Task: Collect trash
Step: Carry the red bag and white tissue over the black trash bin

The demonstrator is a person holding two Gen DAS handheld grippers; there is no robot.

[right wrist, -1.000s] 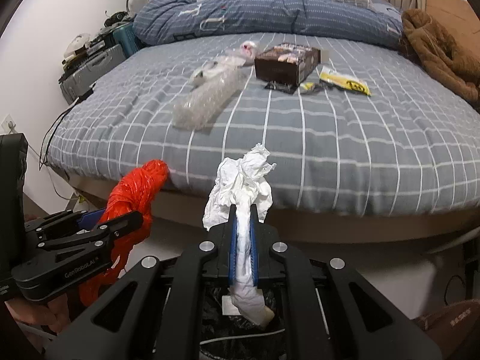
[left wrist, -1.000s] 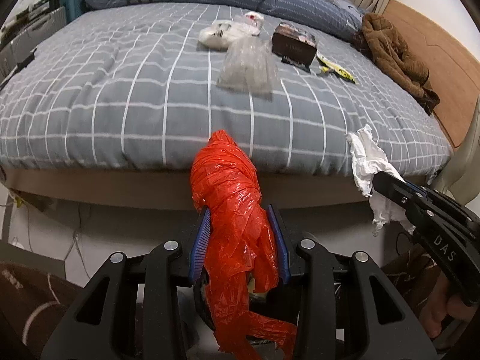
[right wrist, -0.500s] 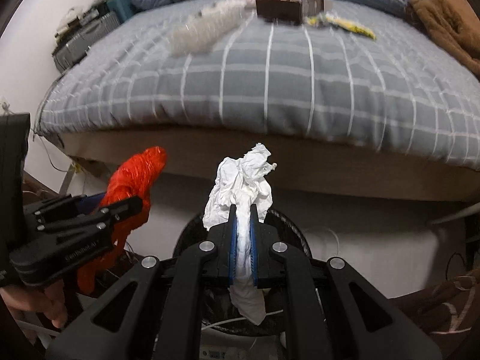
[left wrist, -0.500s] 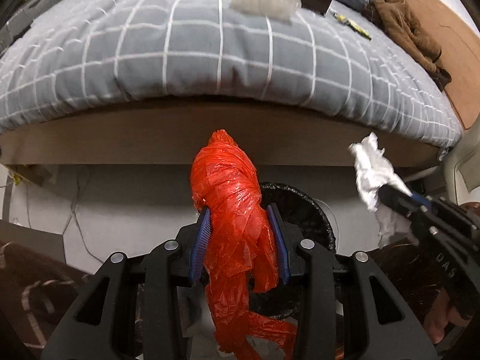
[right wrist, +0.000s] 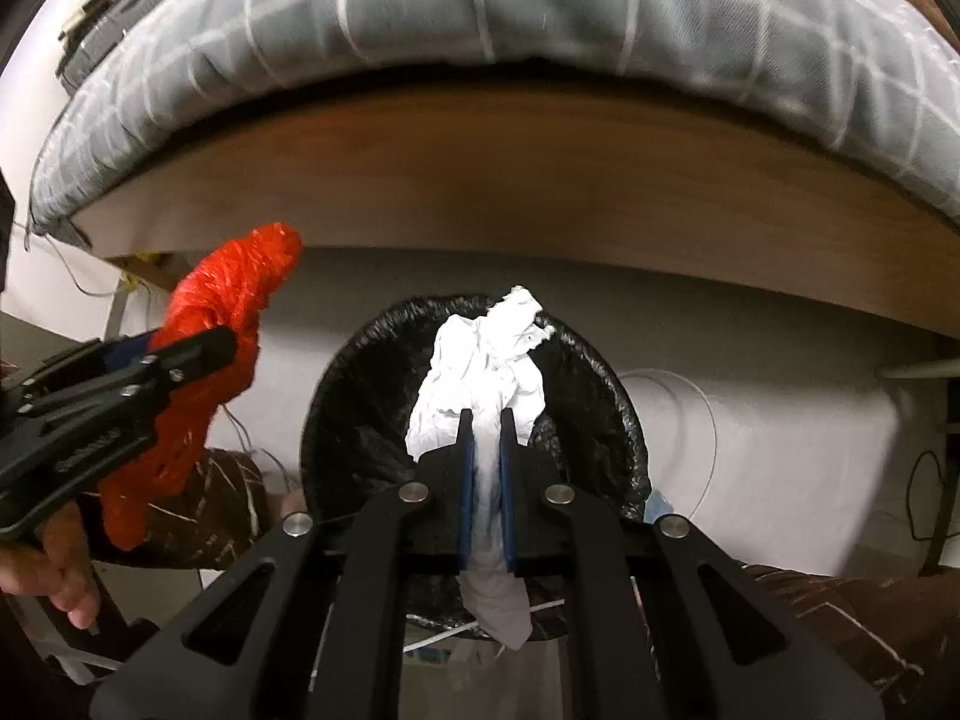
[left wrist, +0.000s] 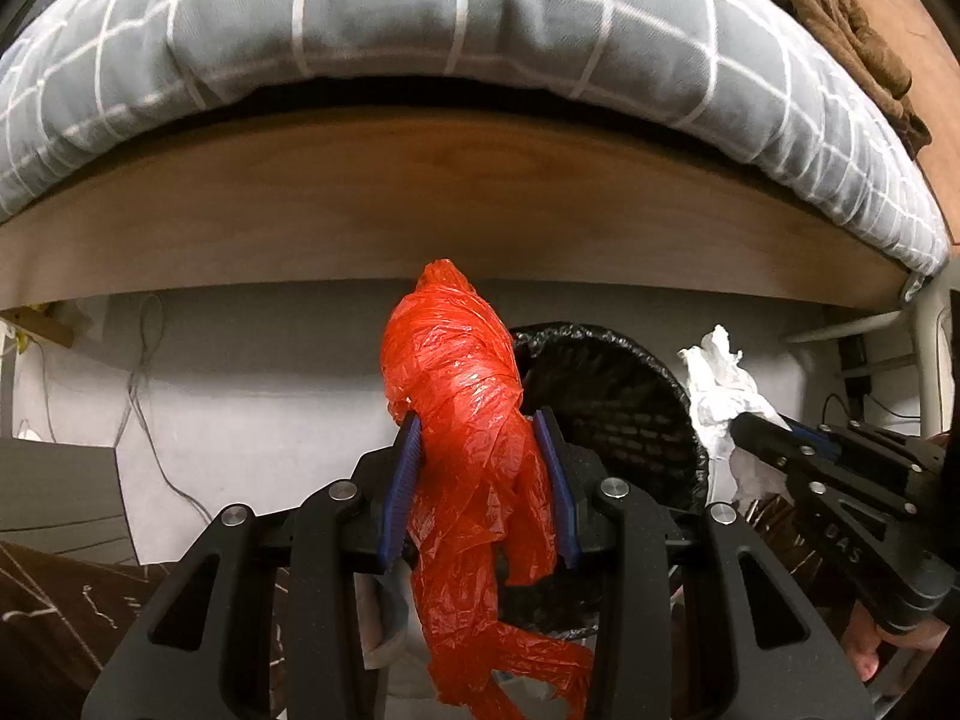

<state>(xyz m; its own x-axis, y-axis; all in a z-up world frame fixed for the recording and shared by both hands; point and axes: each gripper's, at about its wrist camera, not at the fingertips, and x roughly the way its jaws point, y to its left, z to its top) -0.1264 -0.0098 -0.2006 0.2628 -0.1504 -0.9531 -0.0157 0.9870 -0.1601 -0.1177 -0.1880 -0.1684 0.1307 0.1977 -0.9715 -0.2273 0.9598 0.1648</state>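
Trash comes in two pieces, each held above one black-lined bin [right wrist: 372, 420]. One crumpled white tissue [right wrist: 480, 378] is pinched in the right gripper [right wrist: 482, 420], its jaws nearly together, directly over the bin's mouth. One twisted red plastic bag [left wrist: 474, 420] is clamped in the left gripper [left wrist: 480, 426], just left of the bin. Beyond the bin stands one wooden bed frame [right wrist: 540, 192], topped by one grey checked quilt [left wrist: 420, 18].

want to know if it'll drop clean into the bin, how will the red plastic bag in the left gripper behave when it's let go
The red plastic bag is probably floppy: its tail hangs limp below the left gripper. It looks thin and crinkled, so likely light and slow to fall. It may cling to a pad or catch the black bin rim.
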